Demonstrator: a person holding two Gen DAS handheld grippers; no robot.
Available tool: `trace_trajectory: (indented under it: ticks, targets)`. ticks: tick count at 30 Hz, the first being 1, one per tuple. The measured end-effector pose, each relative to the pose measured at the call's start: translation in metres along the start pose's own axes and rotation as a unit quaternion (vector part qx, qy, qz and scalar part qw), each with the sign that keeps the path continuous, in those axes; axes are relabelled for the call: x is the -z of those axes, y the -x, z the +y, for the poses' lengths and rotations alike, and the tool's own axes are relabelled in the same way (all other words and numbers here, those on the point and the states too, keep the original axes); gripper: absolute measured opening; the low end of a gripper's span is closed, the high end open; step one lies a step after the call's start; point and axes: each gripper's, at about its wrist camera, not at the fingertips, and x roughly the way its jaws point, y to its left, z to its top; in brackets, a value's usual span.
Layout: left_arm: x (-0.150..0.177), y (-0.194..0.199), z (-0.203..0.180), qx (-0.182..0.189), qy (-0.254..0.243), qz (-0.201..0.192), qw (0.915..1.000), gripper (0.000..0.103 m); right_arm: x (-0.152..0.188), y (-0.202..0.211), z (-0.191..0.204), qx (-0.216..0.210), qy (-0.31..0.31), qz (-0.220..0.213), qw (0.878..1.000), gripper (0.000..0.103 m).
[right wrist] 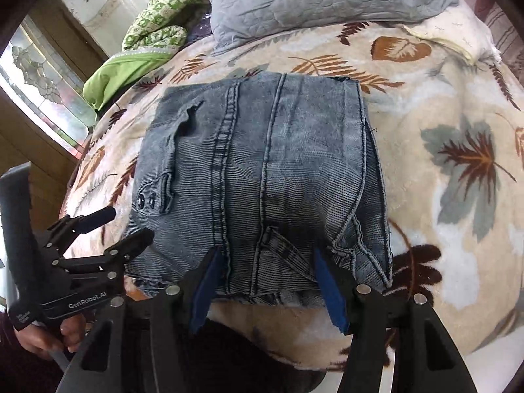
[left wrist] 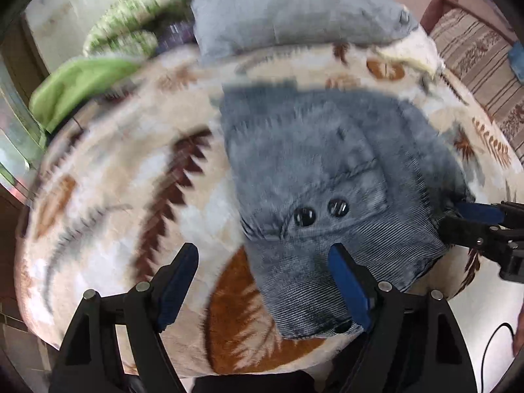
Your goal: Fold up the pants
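The grey-blue corduroy pants lie folded into a flat rectangle on the leaf-patterned blanket, with two dark snaps near their left edge. My right gripper is open over the pants' near edge, and the fabric runs under and between its blue pads without being pinched. My left gripper is open wide at the pants' near left corner; its right finger is over the cloth and its left finger over the blanket. Each gripper shows in the other view: the left gripper and the right gripper. The left wrist view is blurred.
A grey quilted pillow lies at the bed's far side, with green patterned bedding and a plain green cloth to its left. A glass-paned door is at the left, a striped couch at the right. A hand holds the left gripper's handle.
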Motion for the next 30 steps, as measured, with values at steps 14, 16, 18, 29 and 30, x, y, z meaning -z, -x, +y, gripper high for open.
trace_trajectory:
  ticks: [14,16,18,29,30]
  targets:
    - [-0.024,0.106,0.019,-0.032,0.030,-0.130,0.9906,0.083,-0.013,0.098,0.023,-0.026,0.017,-0.109,0.994,0.070]
    - [-0.029,0.112,0.021,-0.036,0.034,-0.138,0.9891,0.083,-0.014,0.103,0.024,-0.025,0.018,-0.116,0.993,0.070]
    - [-0.029,0.121,0.024,-0.042,0.038,-0.149,0.9872,0.083,-0.013,0.108,0.026,-0.027,0.017,-0.120,0.992,0.071]
    - [-0.021,0.142,0.042,-0.070,0.067,-0.163,0.9819,0.088,-0.006,0.130,0.040,-0.039,0.024,-0.166,0.985,0.075]
    - [-0.020,0.143,0.044,-0.080,0.070,-0.164,0.9808,0.090,-0.005,0.132,0.042,-0.039,0.027,-0.172,0.984,0.075]
